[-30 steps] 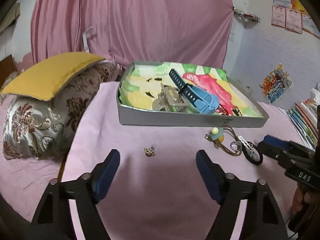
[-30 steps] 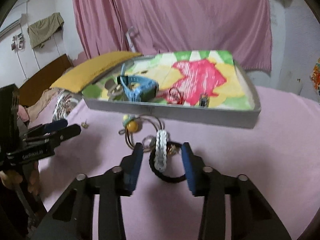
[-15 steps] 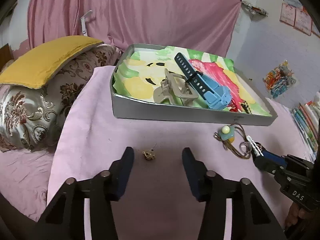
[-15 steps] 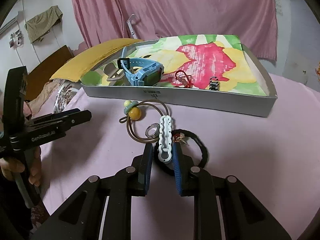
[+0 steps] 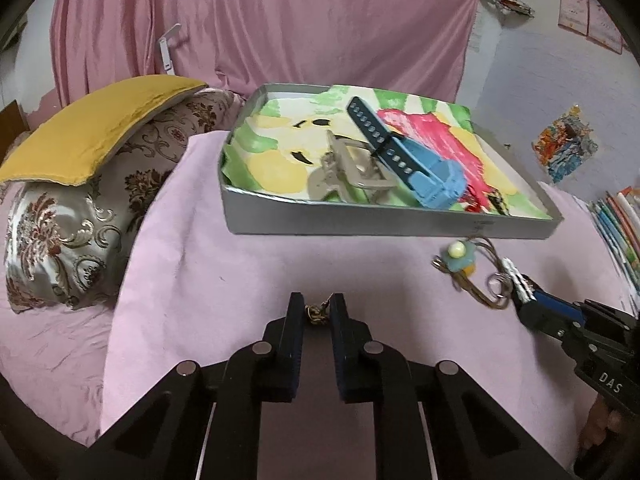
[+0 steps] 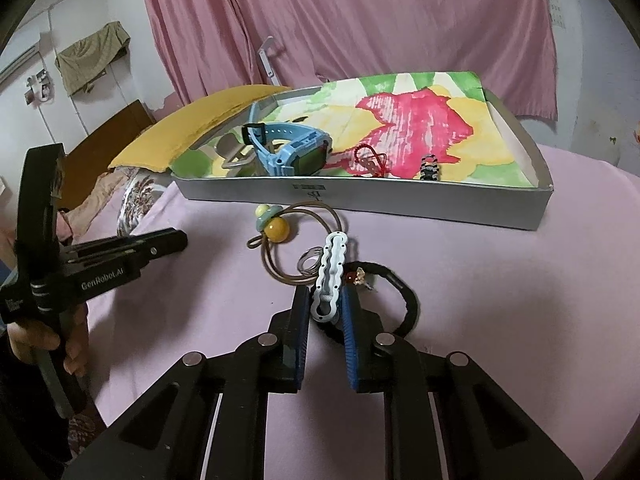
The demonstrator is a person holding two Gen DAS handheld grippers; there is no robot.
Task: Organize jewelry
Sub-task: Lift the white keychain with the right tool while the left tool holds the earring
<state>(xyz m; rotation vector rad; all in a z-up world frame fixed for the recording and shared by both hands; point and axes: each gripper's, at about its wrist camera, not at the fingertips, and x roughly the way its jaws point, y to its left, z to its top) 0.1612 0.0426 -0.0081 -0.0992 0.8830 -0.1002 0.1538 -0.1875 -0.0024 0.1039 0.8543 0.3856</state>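
- The left gripper [image 5: 317,312] has its blue-padded fingers drawn close around a small gold-coloured earring [image 5: 316,313] lying on the pink cloth-covered bed [image 5: 224,280]; whether the pads already bite on it I cannot tell for sure, but it sits right between the tips
- The right gripper [image 6: 326,308] pinches the near end of a white scalloped hair clip [image 6: 331,276], whose long axis runs straight ahead of the fingers toward the shallow grey cardboard tray lined with a painted flower sheet [image 6: 400,200]
- The tray lies directly ahead of both grippers; the right one looks nearer to its front wall, so the clip likely has the shorter trip
- Only the right wrist view shows the black braided cord loop [image 6: 408,304] beside the clip, the thin brown cord with a yellow bead [image 6: 278,230], and a red string charm [image 6: 370,160] in the tray
- The left wrist view shows the beige claw clip [image 5: 344,172] beside the blue wristwatch [image 5: 424,176] in the tray, half hidden from the right
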